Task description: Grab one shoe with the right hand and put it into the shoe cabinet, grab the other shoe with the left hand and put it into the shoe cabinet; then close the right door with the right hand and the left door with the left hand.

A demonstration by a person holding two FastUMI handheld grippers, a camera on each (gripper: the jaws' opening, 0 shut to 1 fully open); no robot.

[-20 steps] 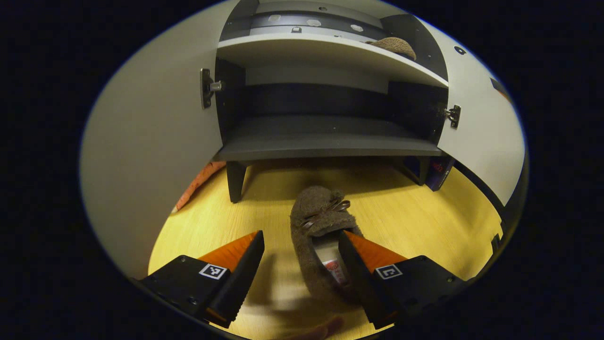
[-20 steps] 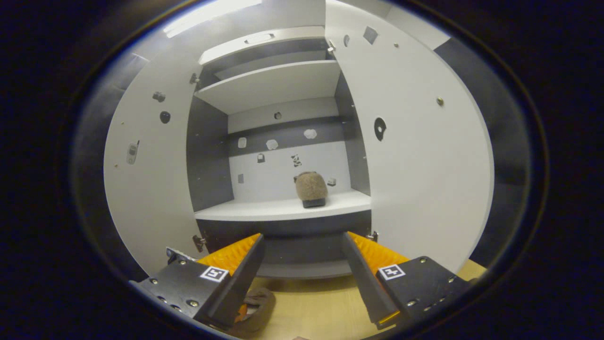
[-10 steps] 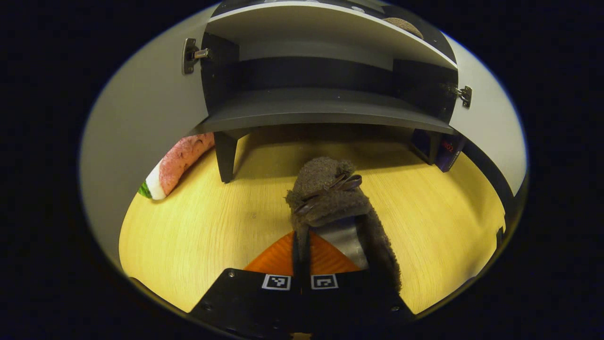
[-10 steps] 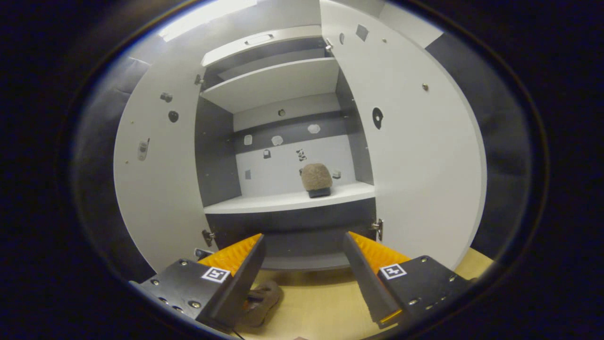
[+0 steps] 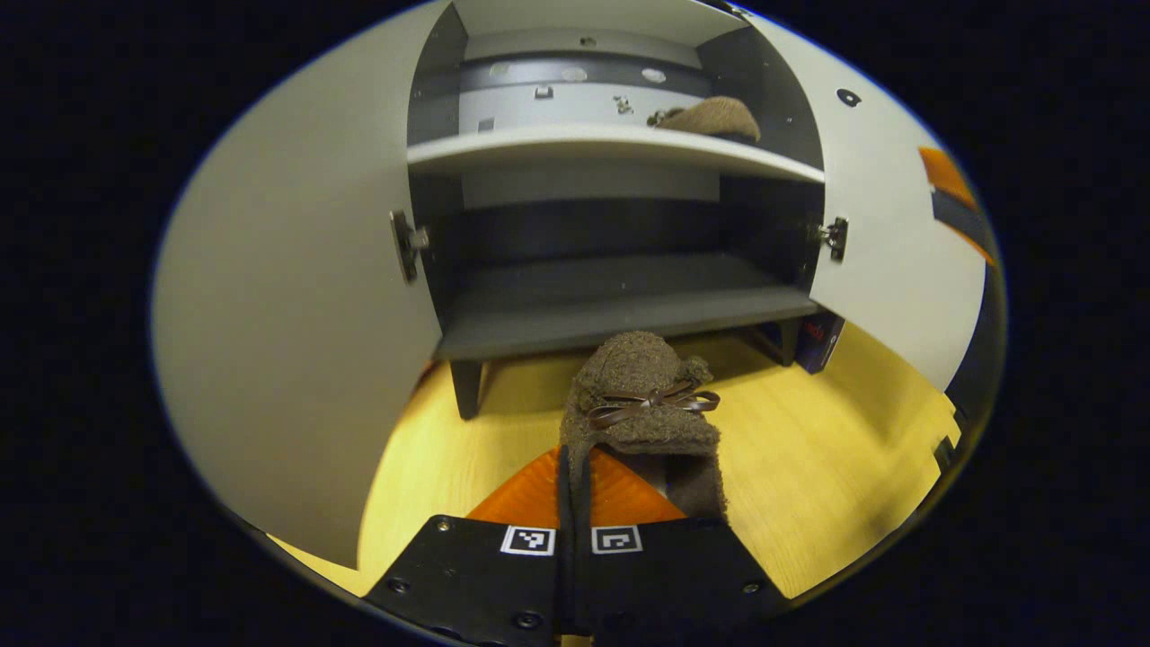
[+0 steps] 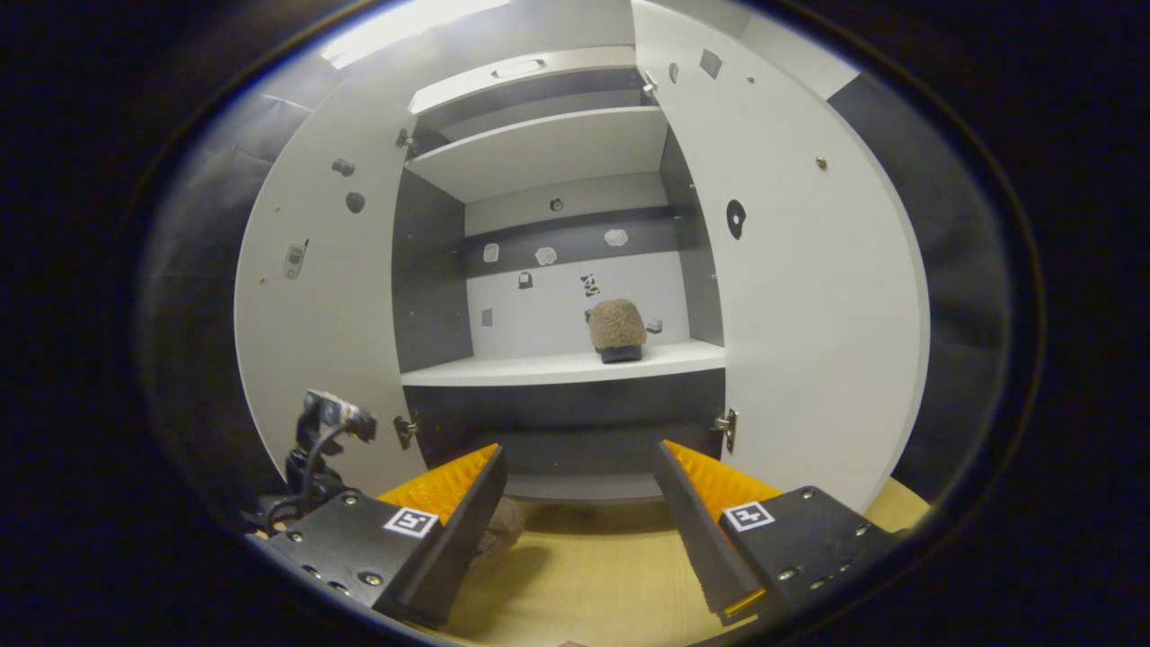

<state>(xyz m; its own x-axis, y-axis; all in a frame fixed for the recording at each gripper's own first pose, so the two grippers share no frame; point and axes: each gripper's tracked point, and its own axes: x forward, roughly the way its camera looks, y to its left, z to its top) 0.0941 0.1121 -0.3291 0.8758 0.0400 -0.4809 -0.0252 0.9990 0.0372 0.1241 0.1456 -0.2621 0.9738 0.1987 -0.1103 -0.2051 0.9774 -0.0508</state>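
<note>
A brown fuzzy shoe with a bow [image 5: 642,404] hangs just above the wooden floor in front of the cabinet's bottom shelf [image 5: 611,310]. My left gripper [image 5: 573,463] is shut on its side wall. The other brown shoe [image 5: 712,117] rests on the white middle shelf [image 6: 575,367], toe outward [image 6: 616,325]. My right gripper [image 6: 579,530] stands open and holds nothing, low in front of the cabinet. In the right gripper view the held shoe [image 6: 503,528] peeks out behind my left finger. Both cabinet doors stand wide open: left door [image 5: 296,296], right door [image 5: 889,252].
The cabinet stands on short dark legs [image 5: 464,391] over the wooden floor [image 5: 809,467]. A dark box [image 5: 818,337] sits under its right corner. The left gripper's camera and cable [image 6: 319,440] show at the lower left of the right gripper view. An upper shelf [image 6: 548,157] is bare.
My left gripper shut on the shoe on the floor, then lifted it and tilted up towards the cabinet. My right gripper stayed open and barely shifted.
</note>
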